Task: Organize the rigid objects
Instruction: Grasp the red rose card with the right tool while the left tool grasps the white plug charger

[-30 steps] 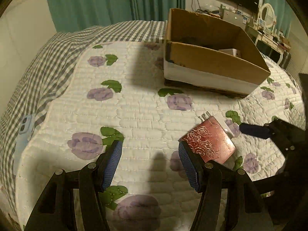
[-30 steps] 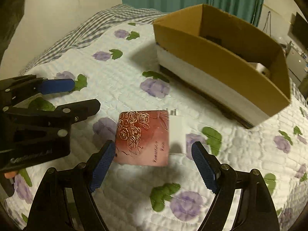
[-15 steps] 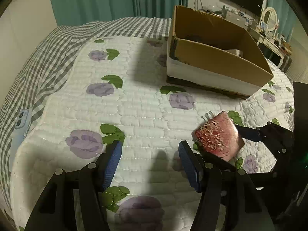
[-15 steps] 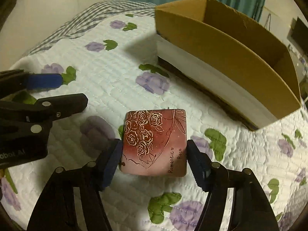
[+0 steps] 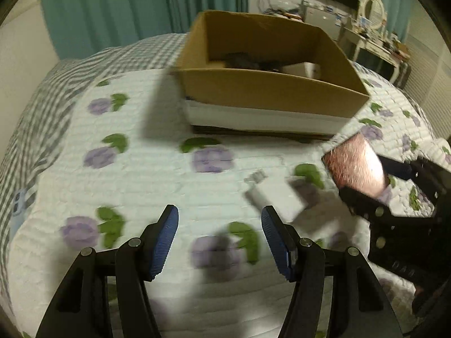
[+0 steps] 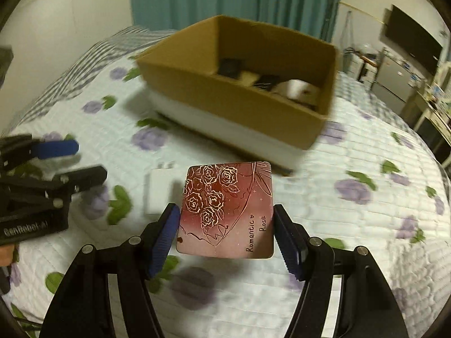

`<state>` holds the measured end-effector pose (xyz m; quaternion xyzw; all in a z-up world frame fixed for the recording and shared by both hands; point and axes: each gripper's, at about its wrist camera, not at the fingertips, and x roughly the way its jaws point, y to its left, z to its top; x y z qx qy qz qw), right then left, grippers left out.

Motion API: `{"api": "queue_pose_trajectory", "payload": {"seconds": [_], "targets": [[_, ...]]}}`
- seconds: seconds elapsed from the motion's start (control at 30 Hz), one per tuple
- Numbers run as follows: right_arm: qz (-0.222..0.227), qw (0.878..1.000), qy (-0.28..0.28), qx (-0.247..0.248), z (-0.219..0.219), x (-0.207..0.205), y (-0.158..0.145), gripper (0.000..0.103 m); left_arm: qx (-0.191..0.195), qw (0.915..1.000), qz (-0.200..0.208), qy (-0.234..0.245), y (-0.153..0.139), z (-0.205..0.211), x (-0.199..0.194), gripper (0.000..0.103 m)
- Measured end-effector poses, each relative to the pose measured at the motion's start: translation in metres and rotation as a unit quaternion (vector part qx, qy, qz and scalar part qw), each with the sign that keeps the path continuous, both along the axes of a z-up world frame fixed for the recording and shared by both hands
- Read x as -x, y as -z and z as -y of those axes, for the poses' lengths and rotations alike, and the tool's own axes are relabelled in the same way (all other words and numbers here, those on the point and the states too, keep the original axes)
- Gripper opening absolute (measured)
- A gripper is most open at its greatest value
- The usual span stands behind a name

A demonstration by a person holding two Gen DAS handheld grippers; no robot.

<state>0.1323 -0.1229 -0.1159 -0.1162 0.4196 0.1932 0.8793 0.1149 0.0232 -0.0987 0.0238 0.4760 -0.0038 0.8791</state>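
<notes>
Rose tin (image 6: pixel 227 209), red square with gold roses and "Romantic Rose" lettering: clamped flat between the blue pads of my right gripper (image 6: pixel 227 236), lifted above the quilt (image 6: pixel 352 225). From the left wrist view the same tin (image 5: pixel 355 166) sits at 3 o'clock, blurred, lettering unreadable. My left gripper (image 5: pixel 220 239) is spread apart and holds nothing; it hangs over the quilt.

White charger (image 5: pixel 274 194): lies on the quilt at 1 o'clock of my left fingertips; from the right wrist view it (image 6: pixel 157 194) is at 9 o'clock of the tin, partly hidden behind the tin's edge.

Cardboard box (image 6: pixel 239 98): at 12 o'clock in both views. The right view shows dark and white items inside; the left view shows less of them.
</notes>
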Motion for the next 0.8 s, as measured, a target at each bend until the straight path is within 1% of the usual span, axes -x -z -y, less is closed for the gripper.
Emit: {"api": "queue_pose_trajectory", "payload": {"seconds": [0.1,0.2,0.33,0.43,0.57,0.77,0.8], "targets": [[0.003,1.000,0.022,-0.009,0.019,-0.006,-0.003,0.067,0.008,0.9998,-0.009,0.018,0.006,0.020,-0.008,0.064],[0.002,0.999,0.041,-0.022,0.038,-0.011,-0.005,0.067,0.003,0.9994,-0.018,0.028,0.014,0.037,-0.016,0.064],[-0.005,0.997,0.060,-0.040,0.058,-0.018,-0.003,0.067,0.006,0.9990,-0.035,0.026,0.028,0.049,-0.027,0.064],[-0.010,0.996,0.067,-0.050,0.065,-0.022,0.000,0.067,-0.008,0.9981,-0.057,0.021,0.042,0.055,-0.035,0.064],[-0.018,0.996,0.068,-0.058,0.070,-0.025,0.005,0.067,-0.029,0.9966,-0.075,0.017,0.055,0.060,-0.044,0.064],[-0.023,0.995,0.069,-0.062,0.070,-0.026,0.009,0.067,-0.032,0.9972,-0.067,0.013,0.060,0.061,-0.055,0.064],[-0.022,0.995,0.069,-0.062,0.070,-0.025,0.009,0.067,-0.030,0.9974,-0.064,0.016,0.060,0.061,-0.054,0.062]]}}
